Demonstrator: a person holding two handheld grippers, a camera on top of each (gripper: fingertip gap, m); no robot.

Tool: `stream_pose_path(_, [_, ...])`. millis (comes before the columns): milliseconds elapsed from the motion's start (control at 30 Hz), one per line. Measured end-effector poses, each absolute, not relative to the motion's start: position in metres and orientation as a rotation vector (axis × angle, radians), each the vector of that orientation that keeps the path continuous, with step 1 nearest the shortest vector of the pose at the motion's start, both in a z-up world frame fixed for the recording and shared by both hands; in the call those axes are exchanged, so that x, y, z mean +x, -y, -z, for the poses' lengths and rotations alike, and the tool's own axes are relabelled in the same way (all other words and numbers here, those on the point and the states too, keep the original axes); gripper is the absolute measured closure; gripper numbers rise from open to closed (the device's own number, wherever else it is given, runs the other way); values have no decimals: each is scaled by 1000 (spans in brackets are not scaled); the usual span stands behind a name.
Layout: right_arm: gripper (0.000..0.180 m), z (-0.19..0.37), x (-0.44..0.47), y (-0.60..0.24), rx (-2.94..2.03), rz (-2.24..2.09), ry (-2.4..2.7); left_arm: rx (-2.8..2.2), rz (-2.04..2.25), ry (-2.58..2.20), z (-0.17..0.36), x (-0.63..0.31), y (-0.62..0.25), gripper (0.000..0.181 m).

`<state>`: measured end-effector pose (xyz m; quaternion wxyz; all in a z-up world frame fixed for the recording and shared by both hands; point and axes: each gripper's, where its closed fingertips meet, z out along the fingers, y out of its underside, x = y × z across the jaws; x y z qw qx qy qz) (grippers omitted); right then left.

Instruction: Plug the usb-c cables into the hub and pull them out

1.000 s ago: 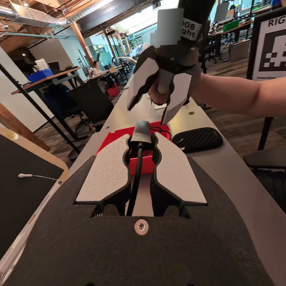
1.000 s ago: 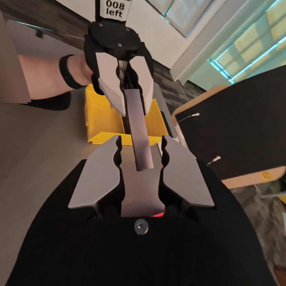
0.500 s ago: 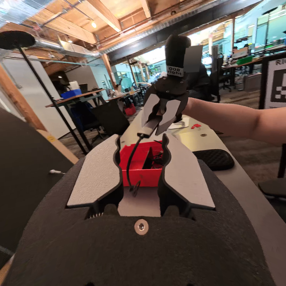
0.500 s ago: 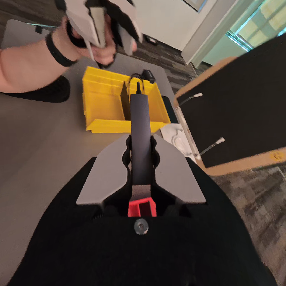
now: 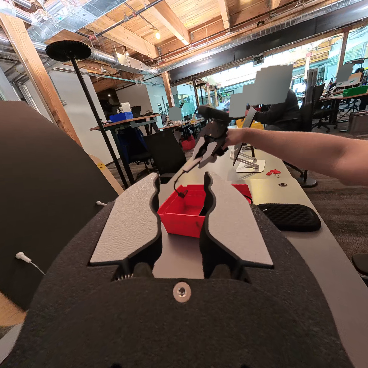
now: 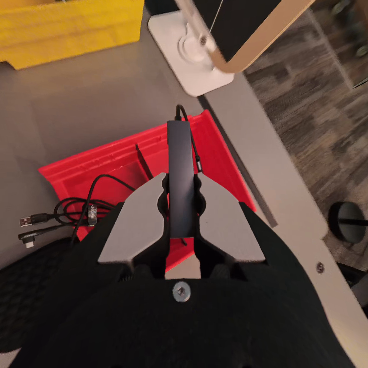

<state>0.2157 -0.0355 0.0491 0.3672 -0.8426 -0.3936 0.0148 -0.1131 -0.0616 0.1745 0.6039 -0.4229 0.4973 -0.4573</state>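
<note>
My right gripper (image 6: 180, 177) is shut on the dark grey hub (image 6: 180, 179), pads pressed on both its long sides. The hub's short black cable (image 6: 196, 157) hangs from its far end. The gripper holds the hub above the red bin (image 6: 111, 167). Black USB cables (image 6: 79, 209) lie coiled half in that bin, their plugs (image 6: 25, 221) on the table. In the left wrist view my left gripper (image 5: 182, 179) is open and empty, well back from the red bin (image 5: 183, 219). The right gripper (image 5: 207, 157) shows there with the hub (image 5: 191, 165) tilted down over the bin.
A yellow bin (image 6: 69, 29) stands beyond the red one. A white stand base (image 6: 189, 55) sits by the table's edge, under a black board (image 6: 249, 23). A black wrist rest (image 5: 288, 219) lies right of the red bin. A person sits at a far desk (image 5: 278, 113). Some 35 centimetres of space lies between my two pairs of fingers.
The hub passed from my left gripper to my right. The left pads opened and drew back; the right pads closed on the hub and carried it over the red bin.
</note>
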Motion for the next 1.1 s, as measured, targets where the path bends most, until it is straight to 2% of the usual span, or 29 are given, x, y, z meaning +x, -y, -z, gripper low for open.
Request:
stream_pose_path(300, [155, 61, 221, 22, -2552, -211, 1199, -1003, 1028, -1205, -165, -103, 65, 139])
stream_pose_path(500, [155, 104, 242, 18, -2730, -138, 1284, -1009, 1008, -1223, -162, -98, 66, 139])
stream_pose_path(867, [154, 140, 243, 10, -2827, -119, 1417, -1039, 969, -1246, -153, -91, 62, 139])
stream_pose_path(1100, [152, 144, 248, 7, -2823, -102, 1386, -1054, 949, -1249, -150, -91, 59, 139])
